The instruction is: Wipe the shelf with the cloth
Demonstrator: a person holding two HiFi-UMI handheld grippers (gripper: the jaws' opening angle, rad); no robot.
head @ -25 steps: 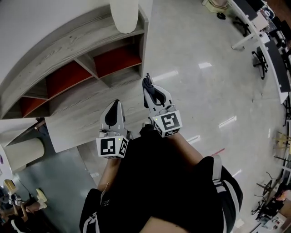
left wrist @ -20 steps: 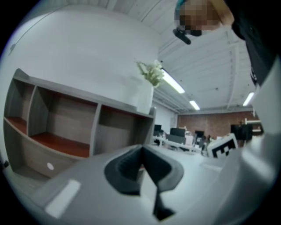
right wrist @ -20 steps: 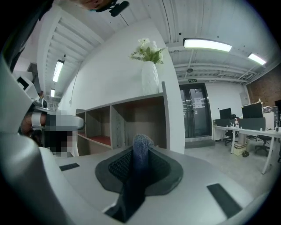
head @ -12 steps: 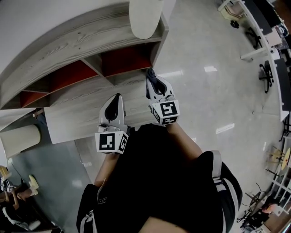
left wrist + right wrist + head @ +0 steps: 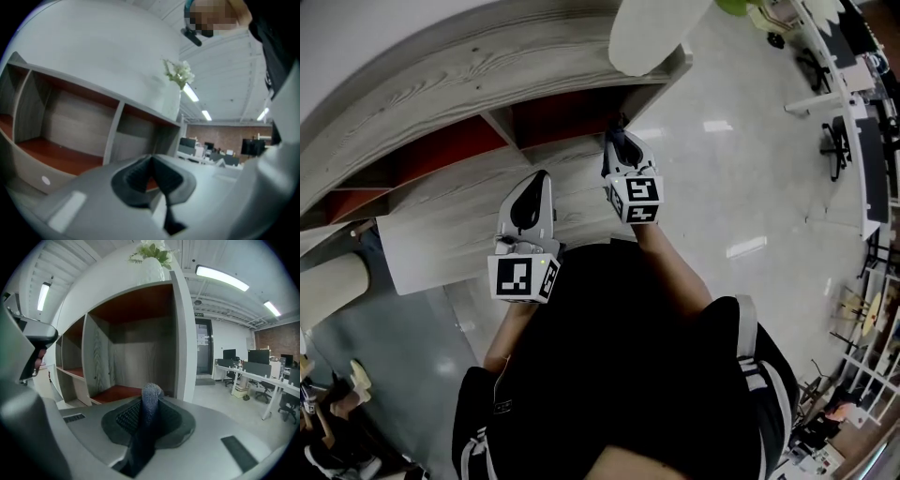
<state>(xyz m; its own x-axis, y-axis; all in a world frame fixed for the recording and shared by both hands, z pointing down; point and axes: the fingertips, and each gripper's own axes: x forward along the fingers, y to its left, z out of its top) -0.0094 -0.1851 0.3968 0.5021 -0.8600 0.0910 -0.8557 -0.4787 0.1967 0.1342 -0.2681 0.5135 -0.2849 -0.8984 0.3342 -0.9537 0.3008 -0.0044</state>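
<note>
A grey wooden shelf unit [image 5: 487, 75] with red-floored compartments [image 5: 567, 117] stands in front of me. My right gripper [image 5: 622, 150] is shut on a dark blue-grey cloth [image 5: 149, 404], whose folded end pokes up between the pads. In the right gripper view it points at the rightmost compartment [image 5: 126, 392]. My left gripper [image 5: 530, 202] hovers over the unit's lower grey ledge [image 5: 450, 234], its jaws together with nothing between them [image 5: 152, 164]. In the left gripper view it faces two open compartments [image 5: 61, 150].
A white vase [image 5: 652, 33] with green and white flowers [image 5: 152, 251] stands on the shelf top at its right end. To the right lies shiny floor [image 5: 741, 187], with desks and office chairs [image 5: 844, 122] farther off. A cylindrical cream object [image 5: 333, 286] sits at the left.
The shelf has come closer and both grippers have moved forward toward it. The right gripper with the cloth now reaches the front of the rightmost compartment.
</note>
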